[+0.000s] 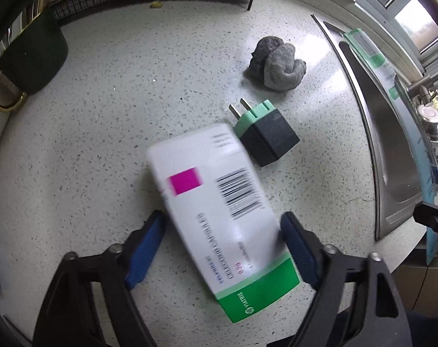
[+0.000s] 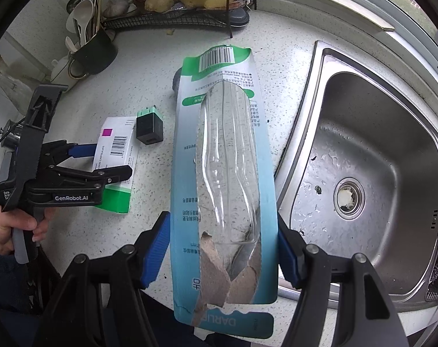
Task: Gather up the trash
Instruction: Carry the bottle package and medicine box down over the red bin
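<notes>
A white medicine box (image 1: 213,202) with a green end, a pink square and a barcode sits skewed between my left gripper's (image 1: 222,217) blue pads. Both pad tips touch its long sides, and the box looks blurred. From the right wrist view the same box (image 2: 117,150) lies low on the speckled counter under the left gripper (image 2: 109,159). My right gripper (image 2: 223,219) is shut on a torn blue-green blister card (image 2: 224,144) with a clear plastic bubble, held over the counter edge beside the sink.
A black and green plug adapter (image 1: 265,133) lies just past the box, a balled grey cloth (image 1: 277,66) beyond it. A steel sink (image 2: 363,159) fills the right. A wire rack (image 2: 175,14) and a dark utensil mug (image 2: 94,55) stand at the back.
</notes>
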`<state>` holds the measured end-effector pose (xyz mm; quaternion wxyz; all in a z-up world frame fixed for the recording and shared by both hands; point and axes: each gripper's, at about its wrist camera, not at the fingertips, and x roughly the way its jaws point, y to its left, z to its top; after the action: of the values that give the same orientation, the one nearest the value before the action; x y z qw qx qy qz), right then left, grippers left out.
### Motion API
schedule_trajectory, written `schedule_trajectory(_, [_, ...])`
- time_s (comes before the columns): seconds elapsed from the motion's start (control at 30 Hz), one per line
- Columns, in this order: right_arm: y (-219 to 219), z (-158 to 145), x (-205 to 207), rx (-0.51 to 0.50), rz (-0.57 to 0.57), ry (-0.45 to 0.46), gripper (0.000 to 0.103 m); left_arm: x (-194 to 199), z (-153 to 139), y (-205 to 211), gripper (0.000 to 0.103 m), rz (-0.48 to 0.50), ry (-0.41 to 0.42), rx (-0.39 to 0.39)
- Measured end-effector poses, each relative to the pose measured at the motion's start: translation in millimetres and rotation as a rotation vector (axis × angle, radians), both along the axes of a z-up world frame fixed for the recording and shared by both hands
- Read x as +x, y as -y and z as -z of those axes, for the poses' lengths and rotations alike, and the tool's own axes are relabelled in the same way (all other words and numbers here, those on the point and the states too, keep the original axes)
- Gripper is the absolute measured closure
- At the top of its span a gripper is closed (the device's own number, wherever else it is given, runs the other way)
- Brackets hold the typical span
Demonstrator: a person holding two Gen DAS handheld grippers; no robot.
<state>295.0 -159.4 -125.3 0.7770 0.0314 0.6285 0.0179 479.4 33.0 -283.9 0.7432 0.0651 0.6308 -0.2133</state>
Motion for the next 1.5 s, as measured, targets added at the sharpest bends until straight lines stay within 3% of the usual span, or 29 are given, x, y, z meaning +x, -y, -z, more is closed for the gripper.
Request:
schedule_trajectory(0.23, [0, -4, -5, 0.0, -0.006, 0.013, 0.039, -8, -9, -2, 0.037, 0.014, -0.01, -0.005])
schedule_trajectory(0.7, [3, -23, -36, 0.025, -0.037, 0.083, 0.039, -61, -76, 0, 0.038, 0.038, 0.085, -0.015])
schedule_trajectory(1.13, [21, -52, -101, 0.048, -0.107, 0.182, 0.039, -169, -132, 19, 0.038, 0.044, 0.182, -0.021])
schedule_trajectory(1.5, [35, -56, -198, 0.076, -0.193, 0.209, 0.039, -291, -132, 57, 0.038, -0.016, 0.22, -0.035])
